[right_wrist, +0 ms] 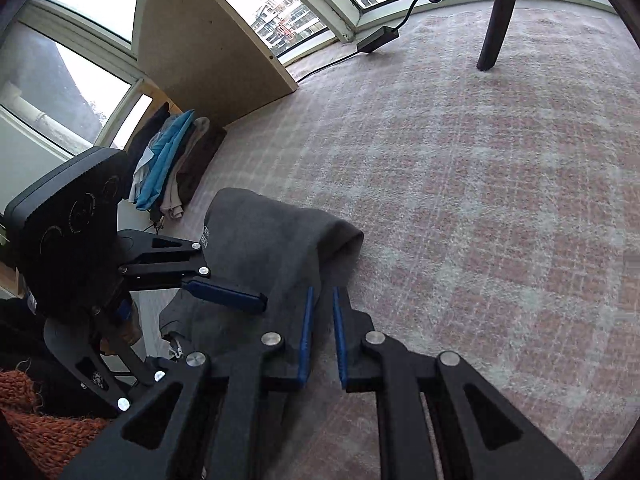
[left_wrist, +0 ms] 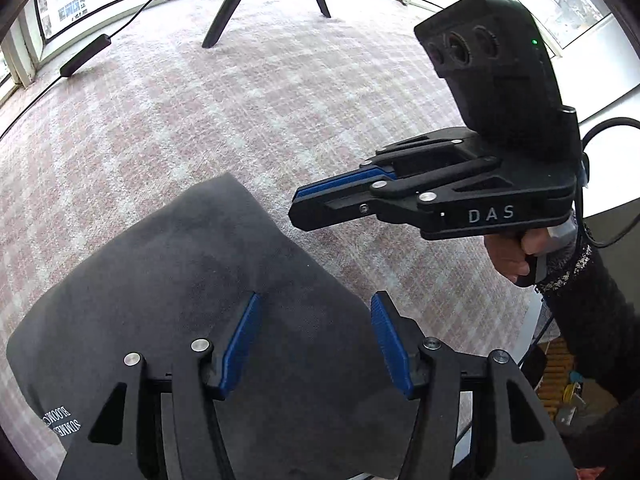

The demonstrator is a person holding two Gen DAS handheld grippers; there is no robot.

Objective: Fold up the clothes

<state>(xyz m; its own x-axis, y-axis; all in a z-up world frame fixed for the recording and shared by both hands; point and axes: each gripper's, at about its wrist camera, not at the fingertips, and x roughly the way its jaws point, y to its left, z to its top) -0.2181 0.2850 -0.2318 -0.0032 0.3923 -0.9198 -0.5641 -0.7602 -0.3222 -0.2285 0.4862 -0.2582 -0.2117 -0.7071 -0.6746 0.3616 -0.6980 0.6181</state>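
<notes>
Your left gripper (left_wrist: 316,312) hangs wide open, empty, directly over the grey garment (left_wrist: 192,280) on the carpet (left_wrist: 280,100). Your right gripper (right_wrist: 321,300), nearly closed and holding nothing, sits at the garment's right edge; left is nearer.

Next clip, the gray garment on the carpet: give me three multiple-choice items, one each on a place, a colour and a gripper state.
1. Where is the pile of folded clothes?
A. beside the leaning board by the window
B. under the chair
C. on the gray garment

2. What colour are the gripper pads?
A. red
B. blue
C. white

3. How do the left gripper's jaws stand?
A. shut on cloth
B. open above the garment
C. out of view

Key: A, the pile of folded clothes lies by the leaning board. B, the pads are blue. B, the left gripper is spread over the gray garment with nothing pinched.
</notes>
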